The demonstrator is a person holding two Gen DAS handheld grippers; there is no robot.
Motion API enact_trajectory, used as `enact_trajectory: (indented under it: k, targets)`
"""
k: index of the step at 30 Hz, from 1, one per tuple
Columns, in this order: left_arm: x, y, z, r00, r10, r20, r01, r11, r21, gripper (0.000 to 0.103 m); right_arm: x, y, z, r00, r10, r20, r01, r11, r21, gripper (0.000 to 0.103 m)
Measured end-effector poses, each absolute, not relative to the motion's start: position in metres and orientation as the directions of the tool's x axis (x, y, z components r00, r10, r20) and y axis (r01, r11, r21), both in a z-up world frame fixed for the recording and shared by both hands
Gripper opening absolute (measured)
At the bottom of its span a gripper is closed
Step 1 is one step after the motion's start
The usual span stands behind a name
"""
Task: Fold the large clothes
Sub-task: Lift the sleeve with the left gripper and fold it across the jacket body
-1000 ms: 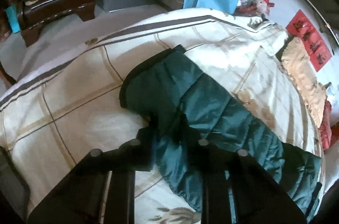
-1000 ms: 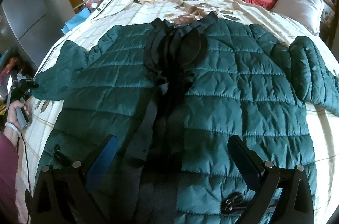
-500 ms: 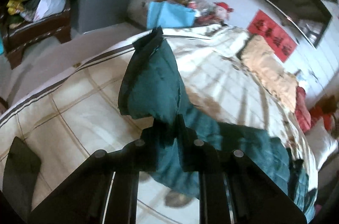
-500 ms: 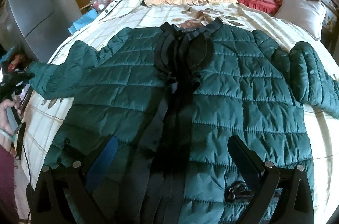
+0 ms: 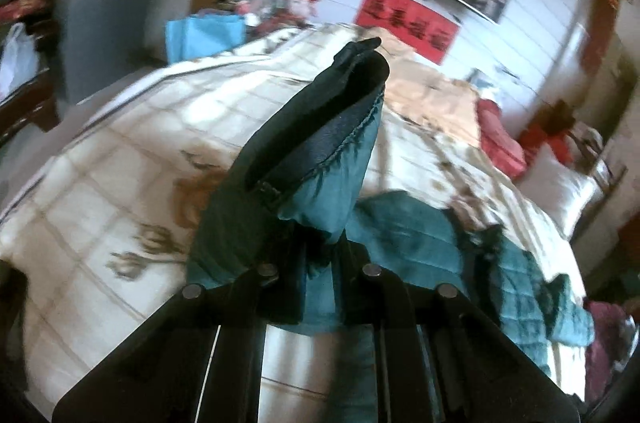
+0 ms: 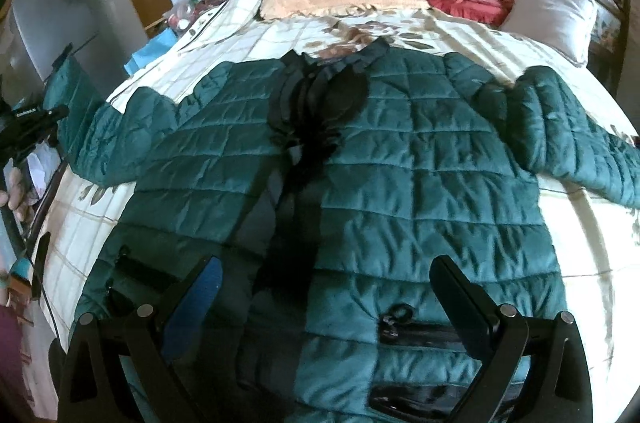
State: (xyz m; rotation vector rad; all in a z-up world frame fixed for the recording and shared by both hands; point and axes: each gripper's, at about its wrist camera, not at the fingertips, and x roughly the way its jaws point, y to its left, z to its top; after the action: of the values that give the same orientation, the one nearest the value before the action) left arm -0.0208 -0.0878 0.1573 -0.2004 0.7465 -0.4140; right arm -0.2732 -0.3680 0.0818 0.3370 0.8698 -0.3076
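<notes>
Sleeve cuff [image 5: 320, 151] in pinched left claw [image 5: 320, 263]; right claw [image 6: 324, 287] spread above jacket hem [image 6: 360, 363].

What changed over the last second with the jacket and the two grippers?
The left gripper, already shut on the sleeve, lifted it off the bed; the cuff now stands up, swinging toward the jacket body. The right gripper stayed open, hovering over the hem, holding nothing. The other sleeve and the jacket body lie flat as before.
</notes>
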Motion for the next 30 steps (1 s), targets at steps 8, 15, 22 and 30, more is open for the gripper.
enact_trajectory:
  k: [8, 15, 22, 30]
  targets:
    - [-0.056, -0.169, 0.163, 0.566, -0.537, -0.626, 0.443, 0.838, -0.319, 0.009, -0.293, -0.384, 0.084, 0.613, -0.139, -0.778, 0.426, 0.887, 0.178, 0.103]
    - [-0.085, -0.242, 0.156, 0.48, -0.595, -0.645, 0.555, 0.775, -0.301, 0.009, -0.308, -0.404, 0.081, 0.608, -0.149, -0.78, 0.461, 0.866, 0.194, 0.103]
    - [-0.11, -0.311, 0.139, 0.387, -0.624, -0.679, 0.631, 0.716, -0.298, 0.009, -0.317, -0.418, 0.078, 0.606, -0.152, -0.781, 0.481, 0.851, 0.209, 0.103]
    - [-0.119, -0.35, 0.11, 0.348, -0.594, -0.725, 0.654, 0.708, -0.266, 0.009, -0.323, -0.429, 0.073, 0.602, -0.15, -0.784, 0.501, 0.836, 0.224, 0.103]
